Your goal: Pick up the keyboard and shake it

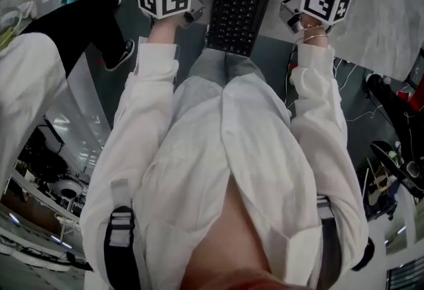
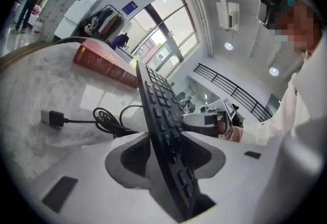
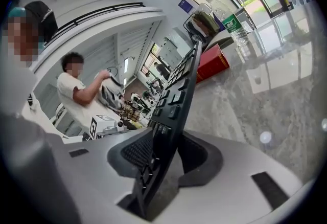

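**Operator:** Black plastic between both sets of jaws. Is that the keyboard, and do I have it?

**Describer:** Yes. Your left gripper (image 2: 168, 154) has its ribbed pads pressed on the keyboard (image 2: 158, 105), one on the key face and one on the back. Your right gripper (image 3: 166, 154) pinches it the same way from the opposite side.

**Operator:** Which way does it lie from there?

**Describer:** In the head view its long axis runs straight away from your body. Each gripper bites one long edge, the left from your left and the right from your right. They sit level with each other, so neither hand is nearer. The near end reaches back over your lap, past the grip. The keyboard looks clear of the marble table (image 2: 30, 85). Its cable (image 2: 97, 118) lies coiled there with the plug loose, so I judge a shake along that long axis would drag it.
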Tool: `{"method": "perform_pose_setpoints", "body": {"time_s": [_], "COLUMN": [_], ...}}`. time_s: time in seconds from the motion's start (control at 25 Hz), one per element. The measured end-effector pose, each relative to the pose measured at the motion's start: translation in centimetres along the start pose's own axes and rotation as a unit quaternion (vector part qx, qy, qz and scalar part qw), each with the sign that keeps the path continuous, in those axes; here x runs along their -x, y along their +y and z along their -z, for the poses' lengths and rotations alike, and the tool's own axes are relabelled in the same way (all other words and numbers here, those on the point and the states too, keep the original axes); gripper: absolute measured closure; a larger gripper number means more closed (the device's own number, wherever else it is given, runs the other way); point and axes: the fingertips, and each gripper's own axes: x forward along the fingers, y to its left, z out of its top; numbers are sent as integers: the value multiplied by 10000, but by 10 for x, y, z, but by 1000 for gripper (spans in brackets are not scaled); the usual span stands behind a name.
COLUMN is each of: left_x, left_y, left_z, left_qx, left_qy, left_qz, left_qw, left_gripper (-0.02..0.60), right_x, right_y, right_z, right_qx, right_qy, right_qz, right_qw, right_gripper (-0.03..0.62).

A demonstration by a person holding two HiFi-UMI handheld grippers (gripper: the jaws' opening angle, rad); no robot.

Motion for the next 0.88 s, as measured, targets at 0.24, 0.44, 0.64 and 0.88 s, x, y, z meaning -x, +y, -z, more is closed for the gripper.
{"method": "perform_pose_setpoints", "body": {"time_s": [0.24, 0.44, 0.64, 0.88], "left_x": [-1, -2, -3, -6], "left_y": [5, 4, 5, 7], "left_z": [3, 4, 6, 7], "left_qx": [-52, -104, -174, -147], "left_qy": [121, 250, 354, 466], "left_qz": [-111, -199, -316, -318], "left_qw": [9999, 9994, 9987, 9983], "left_gripper": [393, 397, 403, 402], "right_x": [-3, -1, 1, 0], "right_y": [-9, -16, -25, -28], "right_z": [3, 7, 8, 6], "right_qx": [69, 186, 394, 449], "right_qy": [107, 313, 503, 613], "right_qz": [320, 724, 1166, 1341], "right_qw": [9994, 9967, 9911, 9881], "right_gripper": [425, 397, 368, 365]}}
